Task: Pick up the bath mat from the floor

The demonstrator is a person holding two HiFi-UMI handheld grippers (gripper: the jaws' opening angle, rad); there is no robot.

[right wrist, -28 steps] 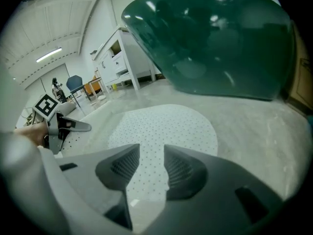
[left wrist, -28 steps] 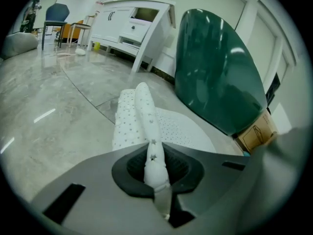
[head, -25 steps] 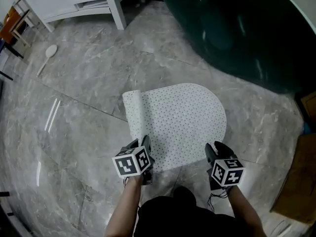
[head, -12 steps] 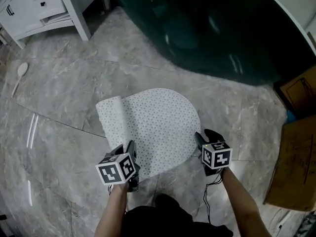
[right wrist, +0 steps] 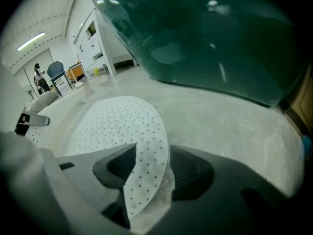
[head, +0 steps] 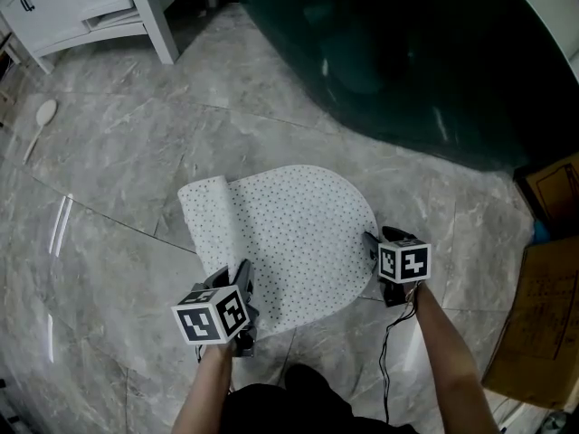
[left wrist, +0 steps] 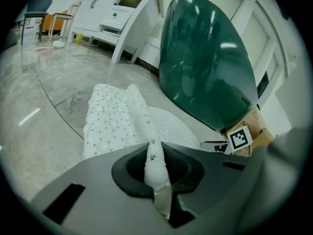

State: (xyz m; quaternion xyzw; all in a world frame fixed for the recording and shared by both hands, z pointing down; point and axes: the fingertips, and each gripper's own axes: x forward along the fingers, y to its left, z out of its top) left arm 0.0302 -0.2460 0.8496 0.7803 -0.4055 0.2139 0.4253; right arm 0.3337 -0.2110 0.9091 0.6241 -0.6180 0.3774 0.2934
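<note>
The white dotted bath mat [head: 294, 229] lies on the grey marble floor, its left side rolled over into a fold. My left gripper [head: 242, 280] is shut on the mat's near left edge; in the left gripper view a pinched ridge of mat [left wrist: 146, 126] runs into the closed jaws of the left gripper [left wrist: 156, 173]. My right gripper [head: 372, 243] is at the mat's right edge. Its jaws are opening, and the curled mat edge [right wrist: 146, 155] stands loosely between them on the right gripper [right wrist: 146, 175].
A dark green bathtub [head: 407, 52] fills the far right. A white cabinet [head: 81, 7] stands far left, with a pale spoon-shaped thing [head: 41, 116] on the floor near it. Cardboard boxes [head: 543, 306] sit at the right.
My right gripper has moved forward along the mat's right edge and its jaws have widened. The left gripper keeps its hold on the near left edge.
</note>
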